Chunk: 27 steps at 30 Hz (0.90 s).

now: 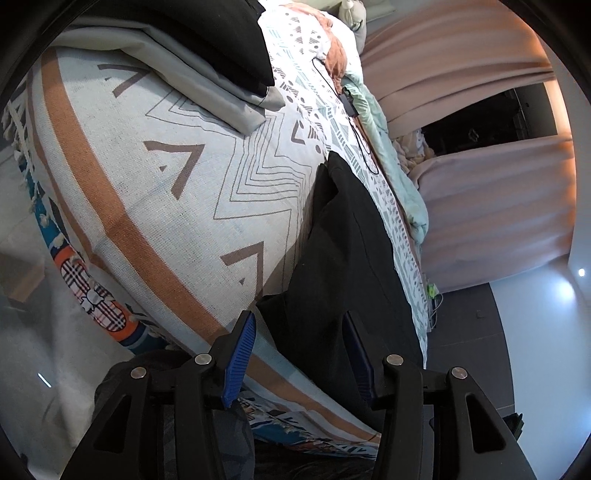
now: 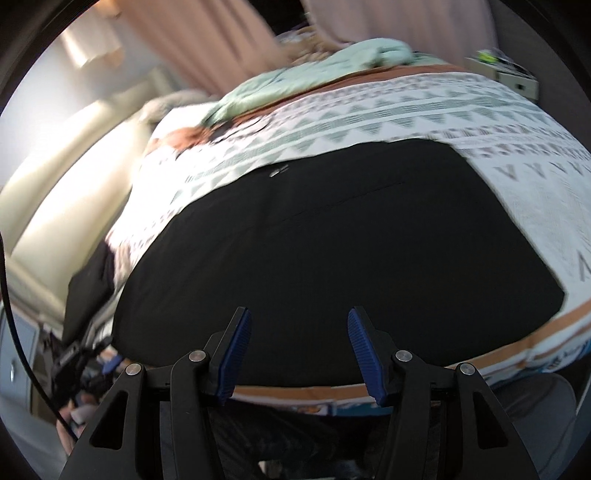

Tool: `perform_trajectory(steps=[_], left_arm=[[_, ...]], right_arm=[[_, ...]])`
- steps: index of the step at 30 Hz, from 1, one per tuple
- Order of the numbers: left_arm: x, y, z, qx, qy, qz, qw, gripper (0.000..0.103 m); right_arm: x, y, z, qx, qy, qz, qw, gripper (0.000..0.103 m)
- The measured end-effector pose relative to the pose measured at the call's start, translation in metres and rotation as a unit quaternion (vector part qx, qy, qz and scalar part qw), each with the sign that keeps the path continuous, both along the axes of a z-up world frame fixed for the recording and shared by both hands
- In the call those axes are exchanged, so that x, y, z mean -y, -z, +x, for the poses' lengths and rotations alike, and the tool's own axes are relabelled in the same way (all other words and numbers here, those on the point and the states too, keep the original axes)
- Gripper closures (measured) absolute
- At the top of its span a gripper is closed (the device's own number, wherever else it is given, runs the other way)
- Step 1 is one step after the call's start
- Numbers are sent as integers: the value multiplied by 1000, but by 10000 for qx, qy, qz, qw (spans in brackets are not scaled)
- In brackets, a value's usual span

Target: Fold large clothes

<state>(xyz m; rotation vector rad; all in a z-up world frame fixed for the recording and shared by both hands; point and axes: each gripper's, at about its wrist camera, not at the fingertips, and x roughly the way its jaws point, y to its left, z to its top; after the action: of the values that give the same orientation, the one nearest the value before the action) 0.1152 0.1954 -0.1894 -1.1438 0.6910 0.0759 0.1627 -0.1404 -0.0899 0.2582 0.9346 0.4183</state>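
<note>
A black garment (image 1: pixel 347 251) lies folded flat on the patterned blanket (image 1: pixel 155 177) that covers the bed. In the right wrist view the same black garment (image 2: pixel 332 240) spreads wide across the middle, slightly blurred. My left gripper (image 1: pixel 298 317) hovers over the garment's near corner with its blue pads (image 1: pixel 240 350) apart and nothing pressed between them. My right gripper (image 2: pixel 299 312) is open above the garment's near edge, and its pads (image 2: pixel 364 350) touch no cloth.
A folded grey garment (image 1: pixel 229 99) with a black one (image 1: pixel 221 33) on top sits at the far end of the blanket. A mint quilt (image 1: pixel 388 147), a black cable with a small box (image 1: pixel 349 99) and pink curtains (image 1: pixel 461 74) line the bed's far side.
</note>
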Motion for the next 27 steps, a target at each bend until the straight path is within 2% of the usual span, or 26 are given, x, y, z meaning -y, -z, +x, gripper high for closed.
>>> perform_trajectory(steps=[4,7,11,13,15,20,22,27], left_arm=[[-1,3,-2,-34,-22,-66,10000,66],[-2,5,-5,-59,-97,-98,9999,69],[-3,6,-1,-93,-148,-135,9998,69],[-2,6,2,-130,-181,-161,9996,69],[-2,7,3,-179,-233,-223,9993,69],[3,10,6,-237,-150,-390,9988,68],[6,11,8,-244,-126,-444,9986,68],[5,16,18,-309,-228,-494,9980,68]], right_arm=[[-29,7,-8,-71,-326,-204,9992,48],[-43,16,-14,-180,-462,-350,9982,48],[-58,36,-9,-397,-608,-511,9960,49],[-62,46,-2,-498,-588,-598,9952,53],[-66,52,7,-505,-563,-701,9947,53],[-76,70,38,-758,-619,-1013,9900,61],[-79,72,51,-758,-617,-1085,9893,64],[-89,71,80,-722,-626,-1230,9878,66]])
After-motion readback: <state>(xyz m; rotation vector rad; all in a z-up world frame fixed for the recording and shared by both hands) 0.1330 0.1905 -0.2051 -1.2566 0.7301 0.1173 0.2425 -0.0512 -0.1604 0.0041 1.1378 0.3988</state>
